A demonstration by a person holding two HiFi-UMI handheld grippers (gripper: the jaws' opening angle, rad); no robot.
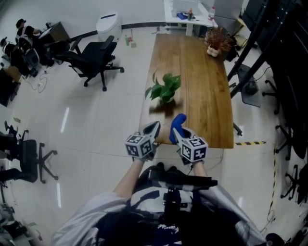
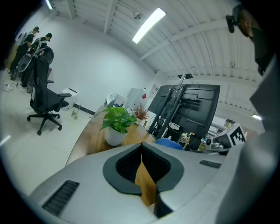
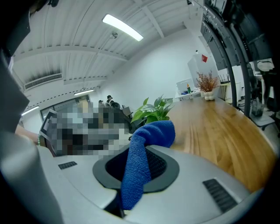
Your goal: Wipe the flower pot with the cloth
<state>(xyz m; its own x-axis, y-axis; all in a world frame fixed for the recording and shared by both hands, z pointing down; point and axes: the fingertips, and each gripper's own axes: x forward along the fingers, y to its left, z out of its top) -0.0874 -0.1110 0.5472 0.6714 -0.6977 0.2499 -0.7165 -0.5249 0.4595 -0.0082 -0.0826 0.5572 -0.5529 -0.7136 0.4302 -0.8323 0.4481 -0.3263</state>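
A leafy green plant [image 1: 165,87] in a white flower pot [image 2: 114,136] stands on the left side of the long wooden table [image 1: 207,96]. Both grippers hover side by side above the table's near edge, a short way in front of the pot. My right gripper [image 1: 177,127] is shut on a blue cloth [image 1: 179,120], which stands up out of the jaws and folds over [image 3: 146,140]. The left gripper [image 1: 154,128] is shut, and the left gripper view shows nothing between its pads [image 2: 154,165]. The plant [image 3: 151,111] shows beyond the cloth.
A dried-flower arrangement [image 1: 217,41] sits at the table's far right corner. A black office chair [image 1: 94,60] stands on the floor to the left. Black monitor stands [image 2: 188,109] line the table's right side. A white desk [image 1: 187,12] is behind the table.
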